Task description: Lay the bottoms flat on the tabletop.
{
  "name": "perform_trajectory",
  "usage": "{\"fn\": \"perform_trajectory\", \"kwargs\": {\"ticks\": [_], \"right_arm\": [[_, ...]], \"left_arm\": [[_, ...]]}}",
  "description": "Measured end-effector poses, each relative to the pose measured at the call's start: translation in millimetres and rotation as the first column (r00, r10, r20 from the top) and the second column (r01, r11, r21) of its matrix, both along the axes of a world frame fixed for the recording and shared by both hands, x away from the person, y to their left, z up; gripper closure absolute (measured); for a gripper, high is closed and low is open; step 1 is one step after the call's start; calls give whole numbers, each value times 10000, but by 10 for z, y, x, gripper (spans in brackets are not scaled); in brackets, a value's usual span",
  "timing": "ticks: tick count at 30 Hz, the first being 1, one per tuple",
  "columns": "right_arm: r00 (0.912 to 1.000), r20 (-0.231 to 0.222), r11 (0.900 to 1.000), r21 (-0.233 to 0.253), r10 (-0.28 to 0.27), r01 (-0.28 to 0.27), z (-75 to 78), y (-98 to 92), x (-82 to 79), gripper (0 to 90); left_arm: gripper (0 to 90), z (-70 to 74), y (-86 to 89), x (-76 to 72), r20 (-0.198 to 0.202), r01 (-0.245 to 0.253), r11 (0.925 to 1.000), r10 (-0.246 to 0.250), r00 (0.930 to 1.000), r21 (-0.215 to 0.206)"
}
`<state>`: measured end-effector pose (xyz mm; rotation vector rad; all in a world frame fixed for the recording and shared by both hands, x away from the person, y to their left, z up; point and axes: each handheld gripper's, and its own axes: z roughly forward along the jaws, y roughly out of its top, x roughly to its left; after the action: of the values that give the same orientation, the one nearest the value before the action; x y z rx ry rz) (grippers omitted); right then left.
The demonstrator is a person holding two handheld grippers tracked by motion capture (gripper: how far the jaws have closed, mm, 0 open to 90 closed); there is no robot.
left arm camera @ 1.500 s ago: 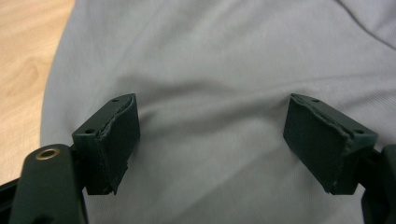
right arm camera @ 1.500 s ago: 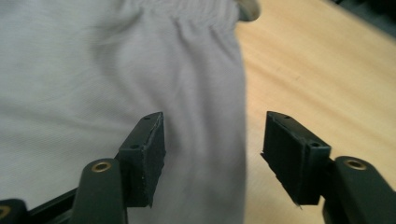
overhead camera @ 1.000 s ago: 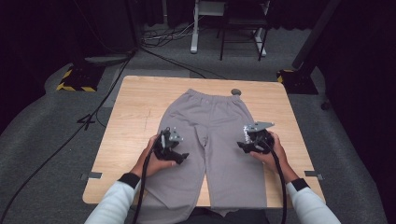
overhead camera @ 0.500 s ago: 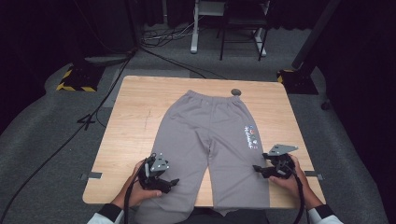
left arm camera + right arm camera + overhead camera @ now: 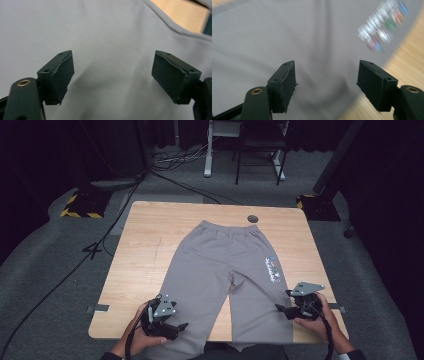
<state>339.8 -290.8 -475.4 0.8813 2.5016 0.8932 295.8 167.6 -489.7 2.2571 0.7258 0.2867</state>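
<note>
Grey pants [image 5: 227,275] lie flat on the table [image 5: 145,250]. The left gripper [image 5: 176,327] sits at 7 o'clock and the right gripper [image 5: 282,309] at 5 o'clock. Both have their fingers spread wide, holding nothing.

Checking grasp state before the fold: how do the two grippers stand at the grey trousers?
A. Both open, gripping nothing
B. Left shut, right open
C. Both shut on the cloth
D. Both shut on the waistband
A: the left gripper and right gripper have jaws spread apart over the grey trousers, with no cloth between them.
</note>
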Motion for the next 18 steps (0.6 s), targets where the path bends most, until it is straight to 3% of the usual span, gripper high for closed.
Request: {"fn": "perform_trajectory", "kwargs": {"ticks": [5, 8, 10, 11, 13, 15, 18], "right_arm": [[9921, 118, 9919, 195, 1249, -1251, 3, 535, -131, 350], [9789, -134, 9784, 378, 2041, -2034, -58, 848, -149, 415], [9708, -274, 9708, 363, 2382, -2372, -83, 970, -155, 427], [9651, -440, 9660, 291, 2580, -2569, -101, 1024, -160, 435], [9489, -707, 9511, 532, 3075, -3043, -138, 1072, -199, 480], [9458, -702, 9477, 626, 3170, -3130, -143, 1053, -244, 506], [9330, -789, 9359, 584, 3511, -3473, -133, 959, -337, 549]], "left_arm": [[181, -8, -62, 222, 91, -588, 9983, 588, 9982, -18], [205, -45, -77, 326, -68, -638, 9980, 638, 9979, -37], [187, -107, -101, 346, -278, -857, 9957, 867, 9958, 344], [172, -125, -91, 337, -216, -733, 9971, 737, 9970, 195], [167, -122, -74, 321, -160, -630, 9977, 633, 9979, 236], [169, -130, -39, 305, -132, -520, 9985, 522, 9985, 174], [168, -132, 42, 268, -125, -388, 9991, 390, 9992, 164]]}}
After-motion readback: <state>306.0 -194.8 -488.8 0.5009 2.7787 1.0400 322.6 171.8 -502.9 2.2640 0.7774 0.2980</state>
